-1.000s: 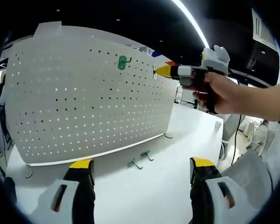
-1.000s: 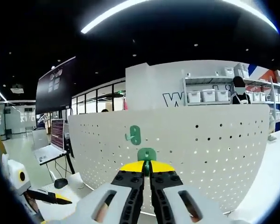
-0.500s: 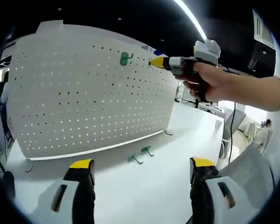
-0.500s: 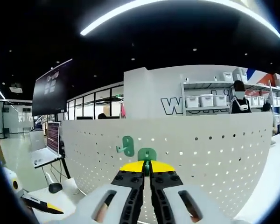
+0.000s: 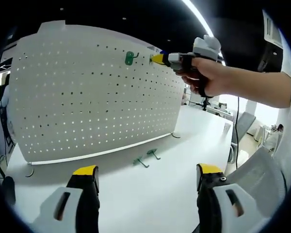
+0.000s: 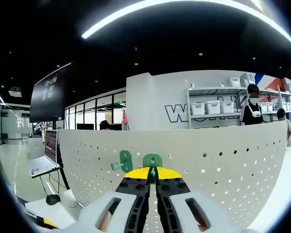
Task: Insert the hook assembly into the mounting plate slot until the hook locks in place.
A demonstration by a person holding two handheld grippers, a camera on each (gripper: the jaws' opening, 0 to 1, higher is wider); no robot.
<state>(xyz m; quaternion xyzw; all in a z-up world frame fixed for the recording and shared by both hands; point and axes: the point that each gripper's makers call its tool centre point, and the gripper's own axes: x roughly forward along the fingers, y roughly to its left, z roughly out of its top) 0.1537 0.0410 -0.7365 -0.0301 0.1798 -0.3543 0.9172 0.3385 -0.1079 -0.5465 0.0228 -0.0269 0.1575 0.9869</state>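
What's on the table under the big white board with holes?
Two green hooks lie loose on the white table before the pegboard. The left gripper hides part of the near tabletop.

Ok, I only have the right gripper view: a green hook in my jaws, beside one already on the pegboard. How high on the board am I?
Observer: The right gripper, shut on its green hook, is at the pegboard's top rows, level with the mounted hook.
Operator: Any hooks left over?
Observer: Two spare hooks lie on the table near the board's foot.
Operator: And the left gripper?
Observer: The left gripper is open, holding nothing, above the table.
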